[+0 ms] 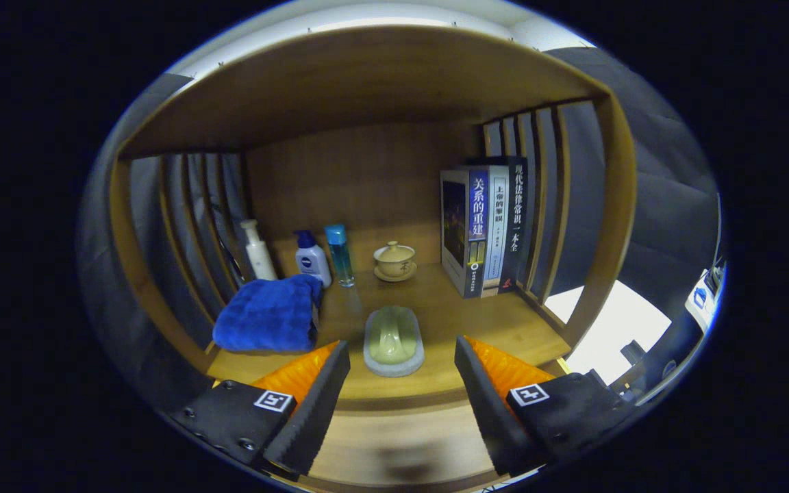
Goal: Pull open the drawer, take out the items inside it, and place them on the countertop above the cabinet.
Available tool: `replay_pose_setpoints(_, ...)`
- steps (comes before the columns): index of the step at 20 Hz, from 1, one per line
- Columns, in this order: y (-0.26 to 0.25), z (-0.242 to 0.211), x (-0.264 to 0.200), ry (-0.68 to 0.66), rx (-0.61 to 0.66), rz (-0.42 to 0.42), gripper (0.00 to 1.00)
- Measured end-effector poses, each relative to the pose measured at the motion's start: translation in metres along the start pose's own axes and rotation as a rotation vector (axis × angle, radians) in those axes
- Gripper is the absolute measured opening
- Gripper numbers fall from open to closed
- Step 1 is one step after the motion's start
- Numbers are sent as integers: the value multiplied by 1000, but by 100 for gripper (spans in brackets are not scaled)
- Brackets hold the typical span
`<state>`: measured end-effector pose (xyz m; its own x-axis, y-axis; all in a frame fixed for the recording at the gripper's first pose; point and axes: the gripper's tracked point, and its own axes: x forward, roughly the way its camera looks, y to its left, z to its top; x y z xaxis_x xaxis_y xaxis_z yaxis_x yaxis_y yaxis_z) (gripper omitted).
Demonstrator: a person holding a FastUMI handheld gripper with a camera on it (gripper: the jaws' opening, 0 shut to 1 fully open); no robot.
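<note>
A pale green soap in a grey-white dish [394,341] rests on the wooden countertop [435,301], just ahead of my fingers and centred between them. My gripper [401,373] is open, its fingers spread wide on either side of the dish and holding nothing. Below the fingers, the countertop's front edge and a wooden panel [401,438] of the cabinet show; I cannot tell whether this is the drawer front.
A folded blue towel [268,316] lies left of the dish. Behind stand a white pump bottle [257,250], a blue-capped white bottle [312,260], a clear blue bottle [340,255] and a lidded tea cup on a saucer [394,261]. Three upright books [487,229] stand right. Slatted side walls enclose the shelf.
</note>
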<state>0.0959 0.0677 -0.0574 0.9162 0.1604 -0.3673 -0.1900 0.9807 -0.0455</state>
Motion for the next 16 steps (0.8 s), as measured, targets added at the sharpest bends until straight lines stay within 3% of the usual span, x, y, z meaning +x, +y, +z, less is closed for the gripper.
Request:
replay_pose_setpoints(7, 3, -51, -73, -83, -48, 12, 99)
replay_pose_setpoints(16, -19, -126, -118, -95, -78, -5, 99)
